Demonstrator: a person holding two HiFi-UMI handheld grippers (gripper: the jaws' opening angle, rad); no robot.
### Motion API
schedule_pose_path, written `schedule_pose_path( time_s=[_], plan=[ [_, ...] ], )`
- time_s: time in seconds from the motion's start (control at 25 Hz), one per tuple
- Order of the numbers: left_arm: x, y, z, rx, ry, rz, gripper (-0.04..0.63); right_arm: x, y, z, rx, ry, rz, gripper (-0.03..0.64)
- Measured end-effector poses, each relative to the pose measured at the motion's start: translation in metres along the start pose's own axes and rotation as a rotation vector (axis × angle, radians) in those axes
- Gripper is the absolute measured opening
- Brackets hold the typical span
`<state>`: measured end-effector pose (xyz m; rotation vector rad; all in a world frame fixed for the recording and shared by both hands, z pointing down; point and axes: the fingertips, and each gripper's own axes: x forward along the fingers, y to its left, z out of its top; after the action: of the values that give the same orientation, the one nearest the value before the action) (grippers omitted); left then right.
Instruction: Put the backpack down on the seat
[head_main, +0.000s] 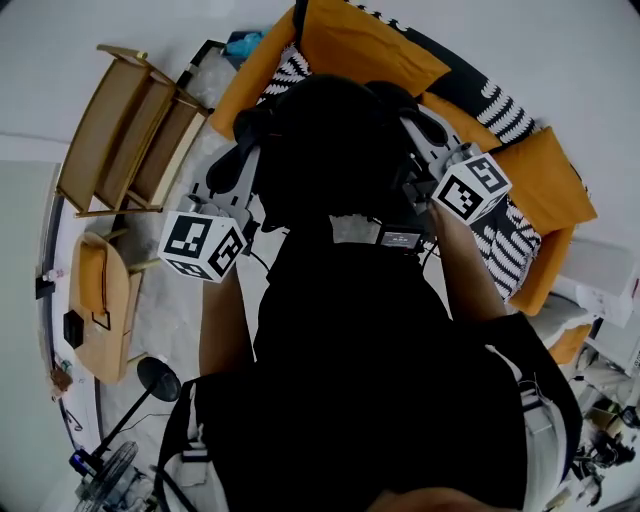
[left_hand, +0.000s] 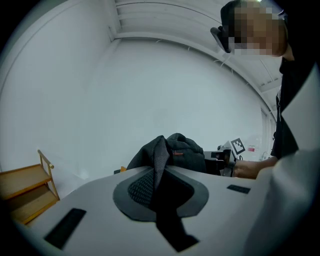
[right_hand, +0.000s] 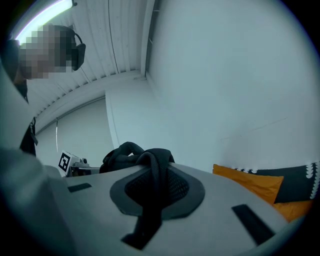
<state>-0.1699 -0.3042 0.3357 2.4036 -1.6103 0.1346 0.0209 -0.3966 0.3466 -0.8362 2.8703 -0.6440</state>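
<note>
I hold the black backpack (head_main: 335, 150) in the air between my two grippers, over the orange sofa (head_main: 530, 170) with its black-and-white patterned cushions. My left gripper (head_main: 250, 140) is at the pack's left side and my right gripper (head_main: 415, 120) at its right. In the left gripper view the left gripper (left_hand: 160, 172) is shut on a dark grey strap (left_hand: 159, 155), with the pack's bulk (left_hand: 185, 152) just behind. In the right gripper view the right gripper (right_hand: 156, 175) is shut on a black strap (right_hand: 156, 162). An orange cushion (right_hand: 252, 182) lies low to the right.
A wooden shelf rack (head_main: 130, 130) stands at the left beside the sofa's end. Below it are a wooden chair (head_main: 100, 300), a black lamp (head_main: 155, 380) and a fan (head_main: 115, 470). White furniture and clutter (head_main: 600, 290) sit at the right.
</note>
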Motion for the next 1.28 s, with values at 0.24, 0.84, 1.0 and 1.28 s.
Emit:
schedule_pose_path(
  time_s=[0.24,0.84,1.0,1.28],
  plan=[
    [0.049,0.056,-0.001,-0.023,0.031,-0.008,0.041,0.057,-0.038,-0.003,0.022,0.018,0.0,0.046],
    [0.163,0.18,-0.046,-0.085,0.168,-0.032,0.041,0.18,-0.137,-0.046,0.131,0.099,-0.018,0.046],
    [0.187,0.203,-0.069,-0.112,0.201,-0.035,0.041,0.201,-0.162,-0.065,0.169,0.126,-0.032,0.046],
    [0.225,0.235,-0.112,-0.169,0.257,-0.039,0.041,0.232,-0.205,-0.102,0.169,0.178,-0.1,0.048]
  ],
)
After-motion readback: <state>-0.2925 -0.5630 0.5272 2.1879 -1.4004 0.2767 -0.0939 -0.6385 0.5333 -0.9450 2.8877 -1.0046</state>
